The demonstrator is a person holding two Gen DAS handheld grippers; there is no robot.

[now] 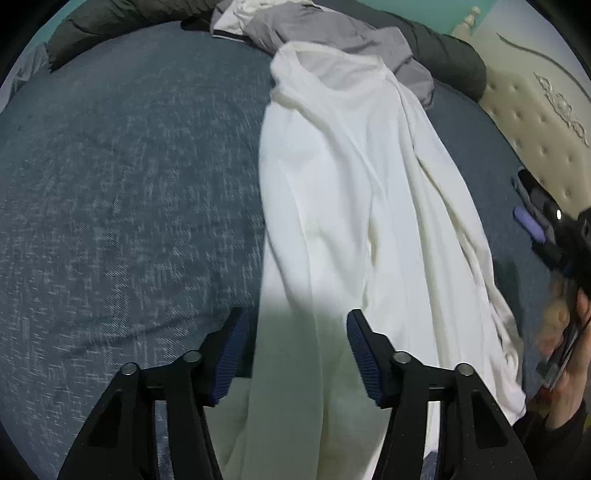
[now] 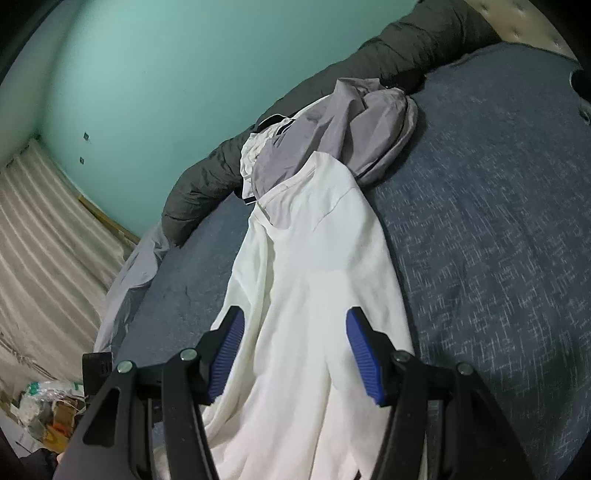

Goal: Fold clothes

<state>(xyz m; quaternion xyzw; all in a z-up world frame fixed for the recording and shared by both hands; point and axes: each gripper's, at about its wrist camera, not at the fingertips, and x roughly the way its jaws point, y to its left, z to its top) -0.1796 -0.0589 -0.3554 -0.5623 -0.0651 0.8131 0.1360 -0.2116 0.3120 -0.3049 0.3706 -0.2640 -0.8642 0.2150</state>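
A white long garment (image 1: 354, 206) lies stretched out on the blue-grey bedspread (image 1: 122, 184), its collar end far from me and resting against a grey garment (image 1: 332, 33). My left gripper (image 1: 295, 350) hovers over the near end of the white garment, jaws apart, cloth lying below the gap, and the blue pads (image 1: 229, 354) do not press on it. In the right wrist view the white garment (image 2: 314, 258) runs away from my right gripper (image 2: 293, 350), which also stands open over its near end. The right gripper (image 1: 532, 214) also shows at the right edge of the left wrist view, beside the garment's right border.
A dark puffy quilt (image 2: 207, 177) lines the far edge of the bed under a teal wall (image 2: 166, 74). A cream tufted headboard (image 1: 535, 122) stands at one end. Beside the bed are striped flooring (image 2: 44, 240) and clutter (image 2: 44, 406). A hand (image 1: 565, 369) holds the right gripper.
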